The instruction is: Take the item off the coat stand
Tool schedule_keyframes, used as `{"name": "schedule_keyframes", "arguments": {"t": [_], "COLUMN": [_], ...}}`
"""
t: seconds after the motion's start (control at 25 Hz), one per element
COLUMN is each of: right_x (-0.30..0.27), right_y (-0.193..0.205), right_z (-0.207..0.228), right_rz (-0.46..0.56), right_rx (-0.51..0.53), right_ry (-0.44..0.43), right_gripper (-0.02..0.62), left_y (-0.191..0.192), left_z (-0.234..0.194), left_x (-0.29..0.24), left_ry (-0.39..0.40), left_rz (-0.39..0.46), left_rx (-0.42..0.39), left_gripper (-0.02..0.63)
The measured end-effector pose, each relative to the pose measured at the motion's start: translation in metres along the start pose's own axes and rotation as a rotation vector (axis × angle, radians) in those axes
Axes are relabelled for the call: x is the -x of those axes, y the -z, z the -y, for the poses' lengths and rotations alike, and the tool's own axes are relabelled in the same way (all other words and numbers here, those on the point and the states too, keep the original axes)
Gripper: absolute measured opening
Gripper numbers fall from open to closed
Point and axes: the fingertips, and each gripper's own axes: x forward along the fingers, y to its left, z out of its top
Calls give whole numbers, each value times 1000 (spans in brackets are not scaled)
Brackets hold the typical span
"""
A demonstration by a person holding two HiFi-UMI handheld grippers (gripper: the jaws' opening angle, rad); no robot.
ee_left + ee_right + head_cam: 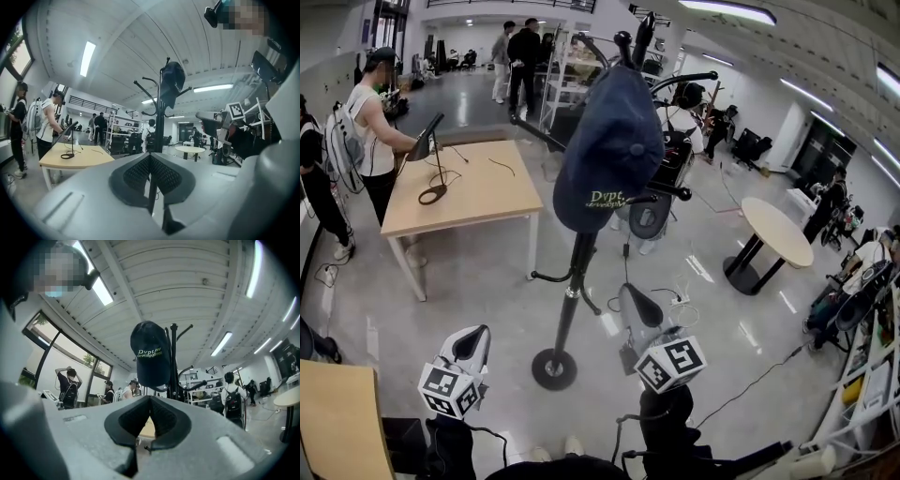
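Navy cap (607,150) hanging on an upper hook of the coat stand (570,291), probably light, soft and crushable, best gripped at its stiffer brim; left tongs (469,345) and right tongs (639,309) both closed, empty, well below it.

Open-plan lab or workshop hall: beyond the coat stand (577,272), a wooden counter (478,192), round table (778,232), shelving racks (562,89), people (370,131) working.

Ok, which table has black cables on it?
The rectangular light wooden table, left of the black coat stand; the round pale table on the right shows none.
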Motion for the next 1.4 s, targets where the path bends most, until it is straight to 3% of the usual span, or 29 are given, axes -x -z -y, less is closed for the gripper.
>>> {"name": "schedule_keyframes", "arguments": {"t": [0.2, 0.28, 0.68, 0.88, 1.4], "right_x": [-14, -18, -42, -55, -82], "right_y": [-40, -53, -102, -116, -147], "right_z": [8, 8, 1, 0, 7], "right_rz": [75, 103, 199, 212, 227], "right_rx": [42, 52, 121, 136, 160], "right_ry": [-3, -20, -74, -100, -98], "right_gripper": [3, 65, 123, 186, 213], "left_y": [3, 2, 1, 3, -5], "left_z": [2, 3, 3, 3, 2], "left_x": [-5, -6, -3, -4, 5], "left_ry": [-8, -9, -32, -40, -63], "left_rz": [-4, -3, -1, -4, 9], "left_rx": [8, 7, 9, 12, 4], "left_gripper": [3, 3, 3, 3, 3]}}
